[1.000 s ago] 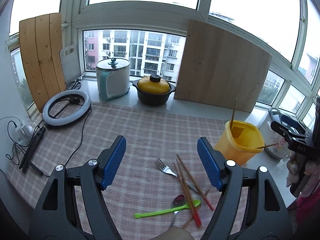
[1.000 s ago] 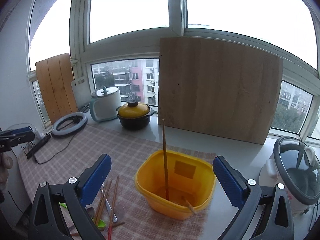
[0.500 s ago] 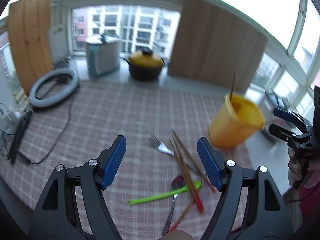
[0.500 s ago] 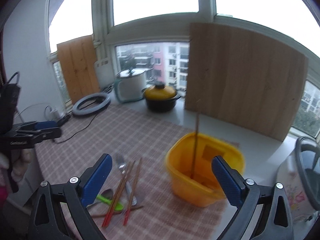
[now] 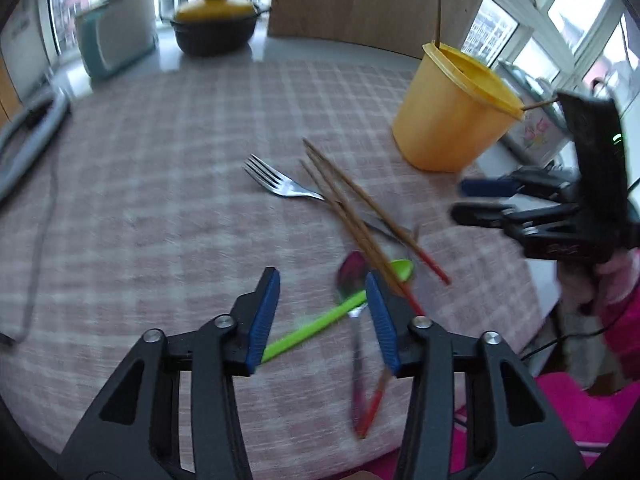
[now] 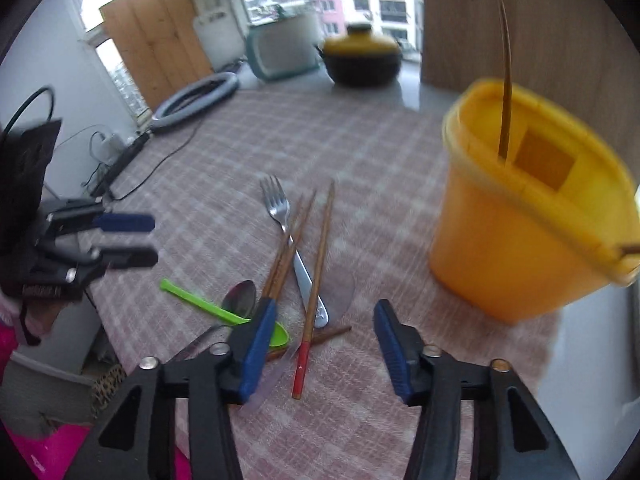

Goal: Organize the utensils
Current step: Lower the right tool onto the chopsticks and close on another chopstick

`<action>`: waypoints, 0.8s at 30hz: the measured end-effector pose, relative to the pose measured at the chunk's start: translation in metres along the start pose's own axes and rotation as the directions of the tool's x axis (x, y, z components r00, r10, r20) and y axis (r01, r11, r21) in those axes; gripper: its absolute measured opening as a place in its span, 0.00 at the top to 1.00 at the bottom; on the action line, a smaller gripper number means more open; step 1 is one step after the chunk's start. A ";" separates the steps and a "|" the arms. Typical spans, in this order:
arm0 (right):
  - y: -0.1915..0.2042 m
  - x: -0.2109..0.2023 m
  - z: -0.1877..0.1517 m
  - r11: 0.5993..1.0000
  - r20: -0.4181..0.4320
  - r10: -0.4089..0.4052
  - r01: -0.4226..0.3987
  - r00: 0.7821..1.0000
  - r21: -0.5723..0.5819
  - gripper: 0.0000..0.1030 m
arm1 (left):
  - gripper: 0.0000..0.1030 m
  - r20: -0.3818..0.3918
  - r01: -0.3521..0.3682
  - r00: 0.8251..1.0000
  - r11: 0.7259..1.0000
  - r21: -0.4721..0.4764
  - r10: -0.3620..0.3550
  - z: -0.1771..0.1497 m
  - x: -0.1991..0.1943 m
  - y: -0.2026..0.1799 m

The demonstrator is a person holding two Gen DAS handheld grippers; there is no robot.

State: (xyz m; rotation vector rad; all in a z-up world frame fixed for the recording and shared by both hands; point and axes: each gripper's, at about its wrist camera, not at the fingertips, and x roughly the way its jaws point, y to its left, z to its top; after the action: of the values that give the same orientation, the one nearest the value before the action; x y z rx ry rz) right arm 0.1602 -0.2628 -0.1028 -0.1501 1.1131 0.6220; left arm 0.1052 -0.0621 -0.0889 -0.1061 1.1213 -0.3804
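A pile of utensils lies on the checked tablecloth: a steel fork, several wooden chopsticks, a green plastic spoon and a metal spoon. A yellow tub stands to the right with chopsticks in it. My left gripper is open and empty, low over the green spoon's handle. My right gripper is open and empty, just short of the red-tipped chopstick ends.
A black pot with a yellow lid and a white-teal appliance stand on the sill at the back. A ring light and cables lie at the far left. A wooden board leans behind the tub.
Both grippers have dropped and tilted down toward the utensil pile. The left has moved close over the green spoon, and both jaws now stand narrower than before.
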 end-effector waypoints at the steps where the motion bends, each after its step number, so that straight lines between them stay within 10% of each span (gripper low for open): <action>1: -0.002 0.005 0.000 1.000 -0.015 0.002 -0.002 1.000 0.005 0.61 | 0.61 -0.003 0.033 0.999 0.999 -0.036 -0.034 0.001 0.006 0.001; 10: 0.000 0.031 0.005 0.996 -0.097 0.055 -0.061 0.994 -0.063 0.67 | 0.67 0.004 0.150 0.988 0.945 -0.291 -0.155 0.015 0.052 0.013; 24: -0.003 0.066 0.025 0.996 -0.162 0.058 -0.068 0.985 -0.057 0.73 | 0.67 -0.013 0.262 0.957 0.882 -0.392 -0.291 0.041 0.101 0.036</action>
State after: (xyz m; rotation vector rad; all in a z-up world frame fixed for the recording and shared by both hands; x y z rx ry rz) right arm 0.2009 -0.2289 -0.1500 -0.2223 1.2585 0.7110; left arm 0.1891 -0.0685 -0.1672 -0.6132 1.2460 -0.4148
